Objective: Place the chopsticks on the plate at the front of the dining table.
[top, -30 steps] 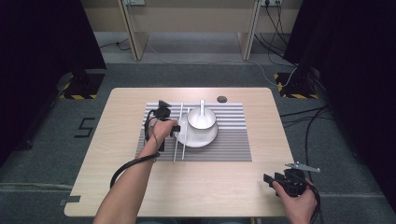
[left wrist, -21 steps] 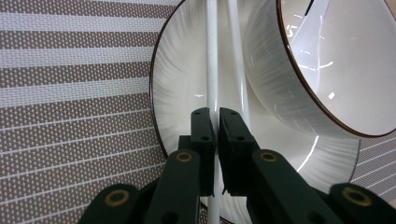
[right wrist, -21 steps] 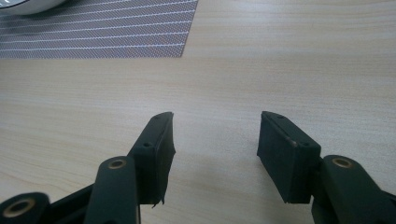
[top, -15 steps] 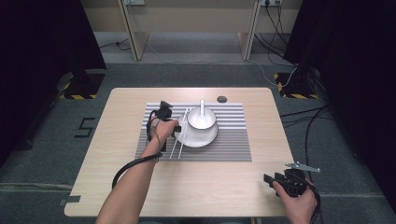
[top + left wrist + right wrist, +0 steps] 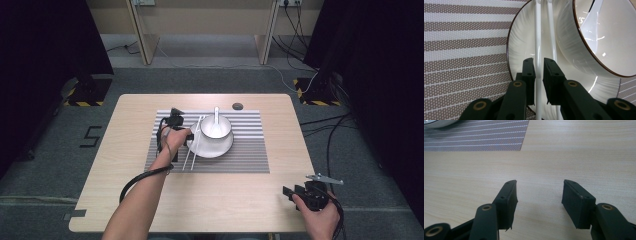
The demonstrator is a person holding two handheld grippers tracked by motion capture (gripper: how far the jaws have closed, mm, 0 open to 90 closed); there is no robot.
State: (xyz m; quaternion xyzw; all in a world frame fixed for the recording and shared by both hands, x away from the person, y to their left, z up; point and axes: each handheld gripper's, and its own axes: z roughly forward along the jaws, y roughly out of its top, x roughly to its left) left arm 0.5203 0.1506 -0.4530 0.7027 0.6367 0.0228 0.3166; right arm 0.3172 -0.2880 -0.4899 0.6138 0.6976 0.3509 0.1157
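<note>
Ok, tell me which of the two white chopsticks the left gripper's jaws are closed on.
The left gripper pinches the chopstick farther from the bowl, chopstick; the other chopstick lies free beside the bowl's wall, both on the plate.

A placemat [image 5: 250, 150] lay at the centre of the surface [image 5: 125, 200]. On it sat a plate [image 5: 222, 148] carrying a bowl [image 5: 220, 131], with a spoon [image 5: 216, 117] in the bowl. Two chopsticks [image 5: 192, 145] rested on the plate's left rim, just beside the bowl.
</note>
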